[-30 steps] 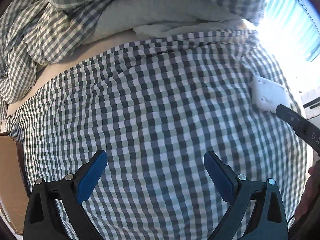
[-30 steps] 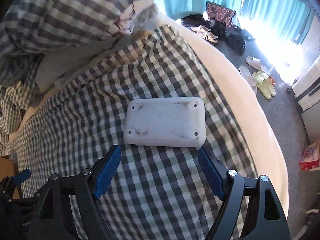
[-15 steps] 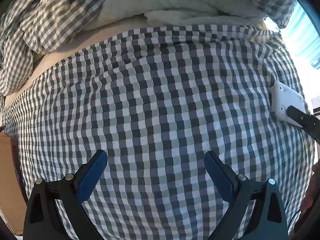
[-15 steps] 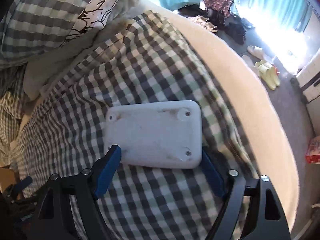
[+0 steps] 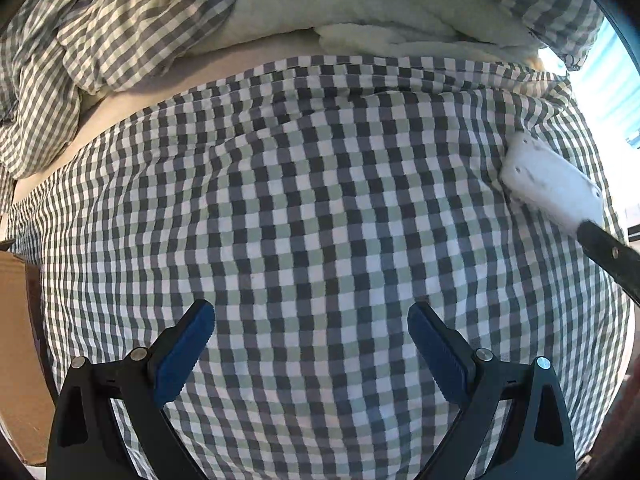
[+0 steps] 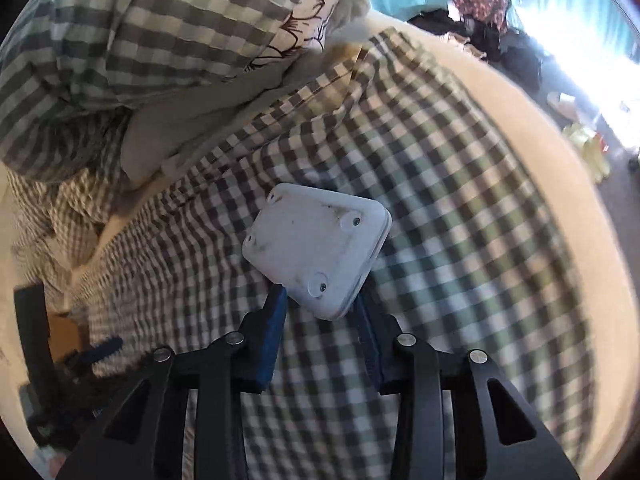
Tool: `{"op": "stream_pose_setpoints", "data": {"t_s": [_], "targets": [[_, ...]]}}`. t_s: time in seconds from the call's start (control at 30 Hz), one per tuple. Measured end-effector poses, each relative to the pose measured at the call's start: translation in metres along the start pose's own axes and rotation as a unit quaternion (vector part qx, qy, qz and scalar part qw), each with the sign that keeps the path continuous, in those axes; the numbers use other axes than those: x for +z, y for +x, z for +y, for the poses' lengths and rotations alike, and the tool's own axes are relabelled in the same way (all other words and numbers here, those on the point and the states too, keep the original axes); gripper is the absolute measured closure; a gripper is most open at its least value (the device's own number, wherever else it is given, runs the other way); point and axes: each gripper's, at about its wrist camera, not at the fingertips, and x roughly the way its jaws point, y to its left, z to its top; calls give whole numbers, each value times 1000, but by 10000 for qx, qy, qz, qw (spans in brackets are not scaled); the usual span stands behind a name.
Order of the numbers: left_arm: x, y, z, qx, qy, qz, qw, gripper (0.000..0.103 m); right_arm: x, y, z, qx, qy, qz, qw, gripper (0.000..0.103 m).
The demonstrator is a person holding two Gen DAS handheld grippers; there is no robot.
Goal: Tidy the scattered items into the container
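Observation:
A flat white plastic box (image 6: 316,248) with screws at its corners is tilted over the checked bedspread (image 6: 460,240). My right gripper (image 6: 320,300) has its blue pads on the box's near corner, one on each side, and its jaws are closing on it. In the left wrist view the same white box (image 5: 548,184) shows at the far right, with a black finger of the right gripper (image 5: 612,256) against it. My left gripper (image 5: 310,312) hangs open over bare checked bedspread (image 5: 320,200), nothing between its fingers. A brown cardboard container (image 5: 16,320) stands at the left edge.
A heap of checked bedding and pale pillows (image 5: 340,4) lies along the far side of the bed. The bed's edge falls off to the right, toward floor with shoes and bags (image 6: 504,40) below turquoise curtains. The left gripper's blue pad (image 6: 104,348) shows at lower left.
The right gripper's wide-open jaws came up around the white box and closed on its corner. The box now sits turned and tilted. The left gripper stayed open over the bedspread.

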Motion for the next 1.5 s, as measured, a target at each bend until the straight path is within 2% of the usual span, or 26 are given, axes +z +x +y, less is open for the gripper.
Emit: {"op": "stream_pose_setpoints", "data": {"t_s": [0.13, 0.23, 0.3, 0.33, 0.43, 0.53, 0.73, 0.8, 0.87, 0.9, 0.97, 1.0, 1.03, 1.07, 1.1, 1.13, 1.17, 1.2, 1.23, 1.27, 1.37, 1.5], "targets": [[-11, 3, 7, 72, -11, 39, 10000, 3, 2, 12, -10, 518, 661, -32, 9965, 65], [-19, 6, 14, 118, -83, 70, 9999, 3, 6, 21, -13, 578, 877, 2, 9945, 59], [-25, 7, 17, 140, -130, 93, 9998, 3, 11, 27, -15, 584, 936, -13, 9939, 61], [-24, 7, 17, 151, -146, 91, 9997, 3, 14, 28, -14, 522, 887, -33, 9947, 67], [-28, 2, 20, 175, -189, 29, 9997, 3, 19, 12, 8, 323, 313, -350, 9984, 77], [-27, -2, 39, 189, -265, -10, 9995, 3, 18, -5, 35, 319, -221, -521, 9979, 85], [-21, -7, 64, 173, -368, -72, 9991, 3, 13, -4, 89, 226, -1054, -567, 9926, 85], [-23, -7, 71, 220, -375, -70, 9990, 3, 15, -1, 102, 173, -1185, -737, 9901, 85], [-24, -4, 80, 251, -435, -40, 9987, 3, 22, 3, 118, -302, -1385, -885, 9859, 85], [-25, -3, 86, 253, -487, -9, 9985, 3, 24, 7, 125, -539, -1502, -933, 9828, 83], [-25, 1, 95, 250, -599, 32, 9979, 3, 29, 12, 138, -1012, -1683, -1024, 9752, 64], [-25, 2, 102, 264, -677, 48, 9973, 3, 32, 19, 142, -1288, -1730, -980, 9715, 41], [-24, 5, 105, 279, -739, 61, 9969, 3, 35, 28, 143, -1514, -1730, -850, 9695, 33], [-24, 6, 109, 279, -802, 66, 9964, 3, 37, 37, 142, -1670, -1673, -765, 9686, 33], [-23, 6, 115, 269, -878, 60, 9958, 3, 37, 39, 138, -1595, -1612, -897, 9698, 35], [-24, 7, 118, 267, -919, 54, 9954, 3, 38, 41, 132, -1438, -1578, -979, 9720, 49], [-23, 10, 125, 270, -952, 57, 9951, 3, 42, 53, 127, -1209, -1561, -668, 9780, 70], [-21, 17, 136, 283, -967, 67, 9949, 3, 44, 64, 123, -1107, -1491, -415, 9817, 76], [-21, 19, 140, 293, -987, 81, 9947, 3, 44, 69, 120, -1121, -1445, -405, 9823, 76], [-21, 23, 145, 301, -1009, 98, 9944, 3, 42, 69, 122, -1110, -1505, -578, 9807, 76], [-22, 32, 150, 296, -1064, 160, 9938, 3, 32, 68, 137, -1401, -1876, -759, 9692, 79], [-25, 30, 155, 353, -1032, 114, 9940, 3, 13, 62, 155, -1475, -2135, -698, 9632, 86]]}}
